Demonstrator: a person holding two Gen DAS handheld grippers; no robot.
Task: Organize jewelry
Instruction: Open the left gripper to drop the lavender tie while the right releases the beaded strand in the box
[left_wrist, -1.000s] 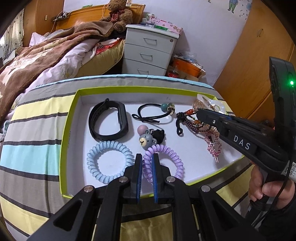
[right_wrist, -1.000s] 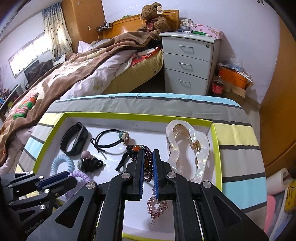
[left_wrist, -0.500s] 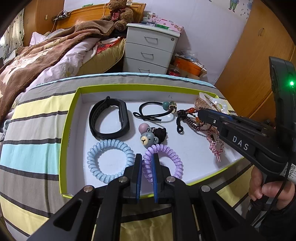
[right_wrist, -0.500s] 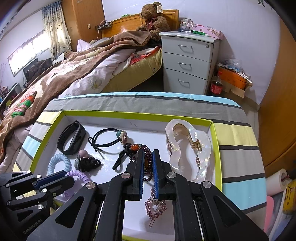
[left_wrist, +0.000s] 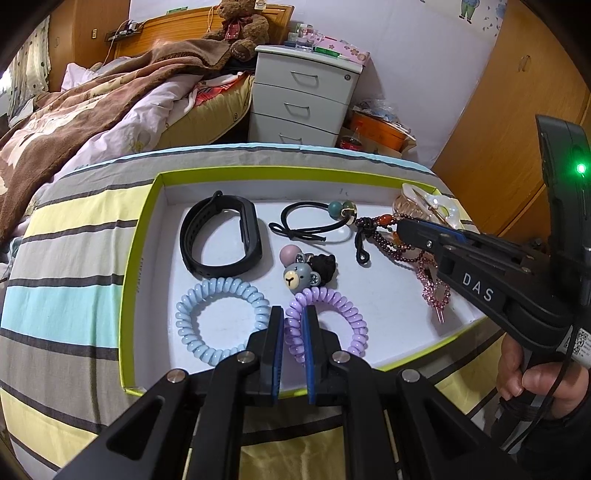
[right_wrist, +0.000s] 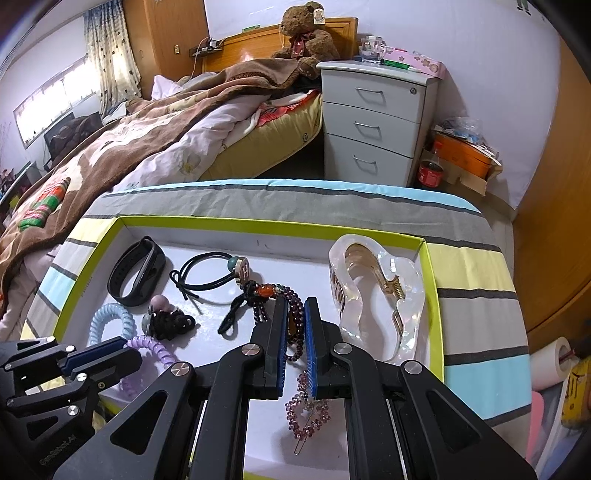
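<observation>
- We saw a shallow white tray with a lime-green rim, resting on a tabletop covered in striped cloth of yellow, grey, aqua and dark bands.
- In the tray lay a matte black rubbery wristband, closed in a loop at the back left, with a thin black cord hair tie carrying teal and gold beads just beside it.
- A glossy pale-blue spiral hair tie sat at the front left, and a lilac spiral hair tie near it at the front middle.
- A small grey bear-face hair bobble with a pink ball and a black fuzzy tuft touched the lilac coil's far edge.
- To the right we noted a dark-red beaded bracelet with an orange bead and black cord, a pink sequinned heart hair clip nearer the front, and a clear, wavy plastic claw clip with a gold spring.
- Our left gripper had its blue-padded jaws narrowly apart around one side of the lilac coil; we could not tell whether they were pinching it.
- Our right gripper hovered over the beaded bracelet, jaws narrowly apart, its contact unclear.
- Behind stood a rumpled bed with a brown blanket, a teddy bear, and a white three-drawer nightstand.
</observation>
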